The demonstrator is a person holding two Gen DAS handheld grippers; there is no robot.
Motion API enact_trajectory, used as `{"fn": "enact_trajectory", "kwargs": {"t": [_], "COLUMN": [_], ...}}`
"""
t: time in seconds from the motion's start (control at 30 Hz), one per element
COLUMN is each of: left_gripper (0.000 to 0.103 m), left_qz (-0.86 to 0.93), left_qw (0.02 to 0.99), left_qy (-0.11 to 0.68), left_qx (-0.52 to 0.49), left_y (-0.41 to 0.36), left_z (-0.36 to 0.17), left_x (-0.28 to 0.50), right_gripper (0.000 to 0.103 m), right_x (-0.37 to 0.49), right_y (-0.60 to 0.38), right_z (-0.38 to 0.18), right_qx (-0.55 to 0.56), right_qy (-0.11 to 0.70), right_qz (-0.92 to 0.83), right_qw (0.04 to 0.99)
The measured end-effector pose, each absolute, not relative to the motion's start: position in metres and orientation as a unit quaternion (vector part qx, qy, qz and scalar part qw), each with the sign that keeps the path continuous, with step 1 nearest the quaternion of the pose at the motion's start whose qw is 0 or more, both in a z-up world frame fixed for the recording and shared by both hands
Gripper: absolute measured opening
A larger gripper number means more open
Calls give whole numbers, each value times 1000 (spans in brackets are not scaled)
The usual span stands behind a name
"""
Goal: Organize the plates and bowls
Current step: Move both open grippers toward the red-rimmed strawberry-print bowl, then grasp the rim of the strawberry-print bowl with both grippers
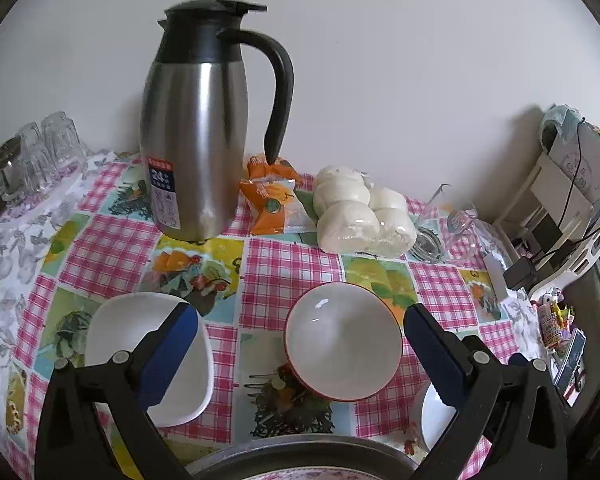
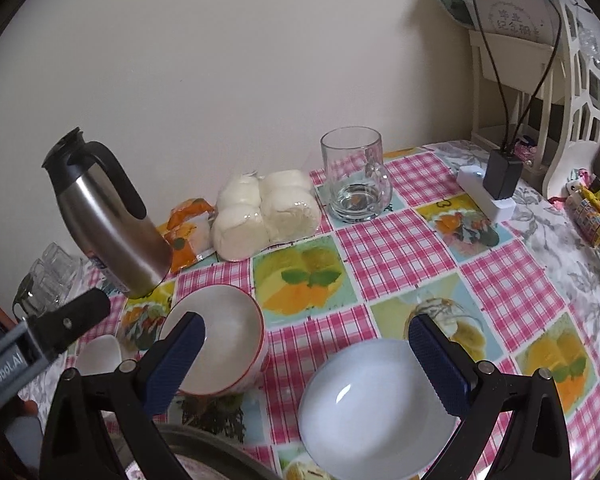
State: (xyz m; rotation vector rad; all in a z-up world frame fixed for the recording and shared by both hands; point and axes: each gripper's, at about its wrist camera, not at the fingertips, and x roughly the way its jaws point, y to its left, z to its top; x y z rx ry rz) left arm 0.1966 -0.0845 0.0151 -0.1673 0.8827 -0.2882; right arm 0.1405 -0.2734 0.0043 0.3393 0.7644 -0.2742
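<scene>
Presently on my table (image 2: 400, 240): red-rimmed bowl (image 1: 342, 342), square white dish (image 1: 116, 328), white plate (image 2: 364, 404), apart for stacking; left gripper (image 1: 300, 354) and right gripper (image 2: 306, 362) fingers released, empty.

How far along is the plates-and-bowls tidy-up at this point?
Nothing looks stacked yet. The red-rimmed bowl, square white dish and round white plate sit apart on the tablecloth. Left gripper and right gripper are open, empty. All gathering remains.
</scene>
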Motion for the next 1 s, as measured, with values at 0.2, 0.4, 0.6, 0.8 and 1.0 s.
{"fn": "enact_trajectory", "kwargs": {"t": [0.2, 0.4, 0.6, 0.8, 1.0], "left_gripper": [100, 83, 69, 58, 45], "left_qz": [-156, -162, -167, -169, -165], "left_qw": [876, 864, 850, 833, 828], "left_qy": [442, 460, 484, 511, 522], "left_qx": [-111, -129, -122, -128, -123], "left_y": [-85, -84, -94, -99, -103], "left_z": [0, -11, -23, -39, -49], "left_x": [207, 216, 220, 225, 228], "right_gripper": [102, 85, 75, 64, 41], "right_x": [156, 170, 185, 195, 202], "right_y": [-274, -280, -272, -267, -263], "right_z": [-4, -7, -19, -41, -54], "right_qx": [158, 165, 151, 145, 143], "right_qy": [388, 398, 424, 465, 488], "right_qz": [-126, -121, -101, -100, -93], "right_qw": [899, 894, 887, 867, 856]}}
